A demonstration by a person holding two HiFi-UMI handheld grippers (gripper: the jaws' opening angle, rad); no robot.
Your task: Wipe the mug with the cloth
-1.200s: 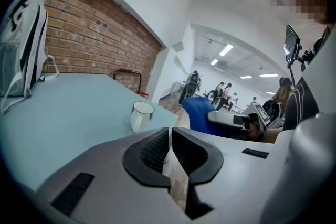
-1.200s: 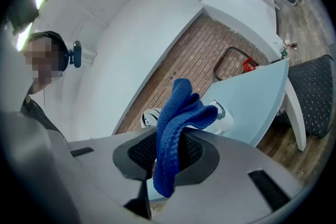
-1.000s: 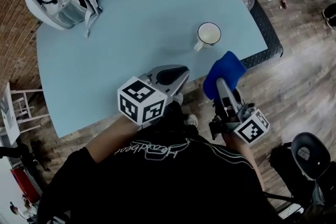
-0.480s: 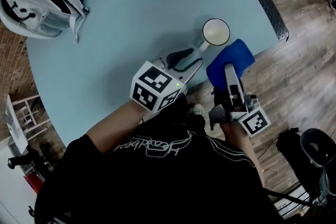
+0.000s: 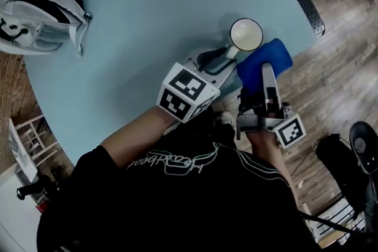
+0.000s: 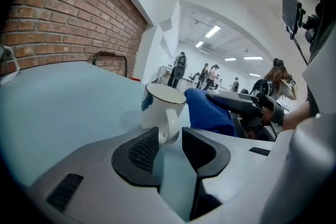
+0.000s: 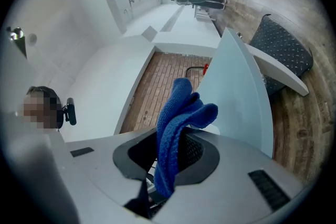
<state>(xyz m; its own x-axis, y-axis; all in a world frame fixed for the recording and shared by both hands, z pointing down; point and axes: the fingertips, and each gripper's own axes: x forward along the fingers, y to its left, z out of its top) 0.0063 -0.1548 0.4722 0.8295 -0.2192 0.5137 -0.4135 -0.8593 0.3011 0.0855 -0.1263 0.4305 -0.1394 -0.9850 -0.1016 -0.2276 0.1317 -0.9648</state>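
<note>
**Left gripper (image 6: 168,135) opening its jaws at the mug (image 6: 160,107)**

The jaws have just been opening and are now standing wide apart, low over the pale blue table (image 6: 63,102). The white mug's handle is sitting between their tips, with neither pad pressing on it. Just right of the mug, the right gripper (image 6: 223,99) is holding the blue cloth (image 6: 207,111) bunched close beside it.

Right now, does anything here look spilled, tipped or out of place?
Nothing stands out. The mug stands upright on the table near its edge, with no spill around it, and the blue cloth is clamped in the right gripper.
</note>
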